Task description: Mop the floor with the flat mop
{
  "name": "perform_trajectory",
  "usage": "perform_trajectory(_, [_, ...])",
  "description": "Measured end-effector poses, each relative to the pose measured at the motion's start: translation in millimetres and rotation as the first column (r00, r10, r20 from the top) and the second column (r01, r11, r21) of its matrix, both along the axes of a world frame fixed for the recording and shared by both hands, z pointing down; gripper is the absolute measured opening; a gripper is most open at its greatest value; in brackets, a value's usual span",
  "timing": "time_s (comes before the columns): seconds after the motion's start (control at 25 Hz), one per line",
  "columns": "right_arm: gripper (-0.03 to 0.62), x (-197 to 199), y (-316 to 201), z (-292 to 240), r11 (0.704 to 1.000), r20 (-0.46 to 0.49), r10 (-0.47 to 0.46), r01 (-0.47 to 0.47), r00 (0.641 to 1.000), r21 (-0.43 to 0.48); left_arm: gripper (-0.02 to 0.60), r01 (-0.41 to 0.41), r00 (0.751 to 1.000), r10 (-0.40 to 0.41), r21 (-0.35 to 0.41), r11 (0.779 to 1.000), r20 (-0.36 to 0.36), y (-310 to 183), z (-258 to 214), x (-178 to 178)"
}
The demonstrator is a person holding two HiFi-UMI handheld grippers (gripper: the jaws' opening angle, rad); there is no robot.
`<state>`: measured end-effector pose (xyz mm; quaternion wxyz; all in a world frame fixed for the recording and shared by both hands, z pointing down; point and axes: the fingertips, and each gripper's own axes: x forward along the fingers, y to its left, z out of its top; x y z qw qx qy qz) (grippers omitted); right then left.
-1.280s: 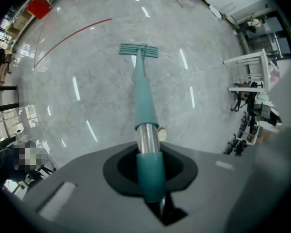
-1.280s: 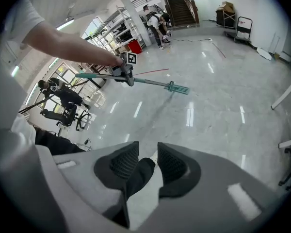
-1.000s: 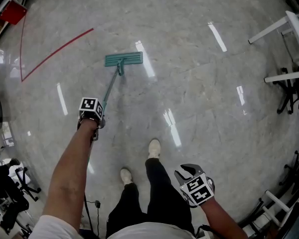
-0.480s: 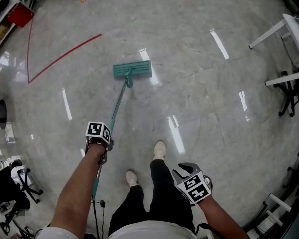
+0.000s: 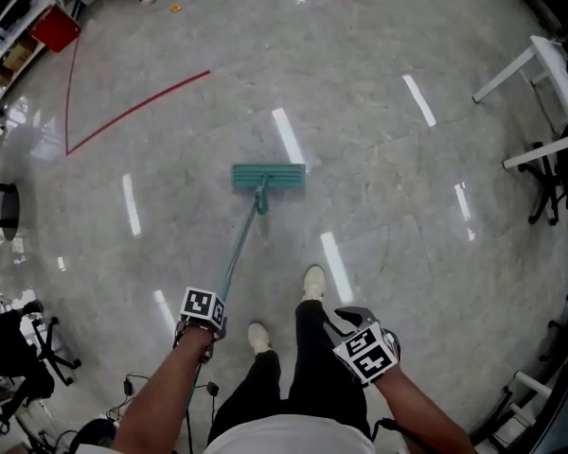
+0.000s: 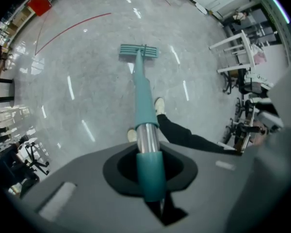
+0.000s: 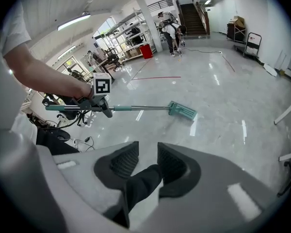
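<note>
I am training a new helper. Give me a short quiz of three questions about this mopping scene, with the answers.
1. True or false: the right gripper is empty.
2. The mop head is: A. on the floor, ahead of the shoes; B. lifted in the air; C. under a chair.
3. Fill in: the ___ gripper is shut on the handle.
Key: 1 true; 2 A; 3 left gripper.
</note>
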<state>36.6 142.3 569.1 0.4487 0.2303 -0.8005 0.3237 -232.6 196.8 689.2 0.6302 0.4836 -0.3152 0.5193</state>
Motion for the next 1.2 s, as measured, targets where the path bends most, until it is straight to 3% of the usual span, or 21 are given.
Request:
perform_trajectory(0.28, [0.124,-33,23,-1,0.998,0.008,-0.058,0.057,0.998,0.018,0.058,0.003,1.000,-0.003,-0.059,0.998,0.001,89,-6,-14])
perform_trajectory(0.48, [0.124,-55,33,3,0.997,0.023,-0.070,0.069,0.997,0.017,0.058,0.010,1.000,-0.009,-0.084,0.996,0.018,121,4,-24])
perform_trajectory(1.0, [0.124,-50,37,9,0.998,-0.002,-0.059,0.059,0.998,-0.020,0.058,0.053,0.998,-0.050,-0.114,0.992,0.031,108,31,-16])
perform_trajectory(1.2, [0.124,-44,30,10,0.998,-0.003,-0.050,0.050,0.999,-0.033,0.058,0.033,0.999,-0.029,-0.113,0.993,0.037,104,30,-25])
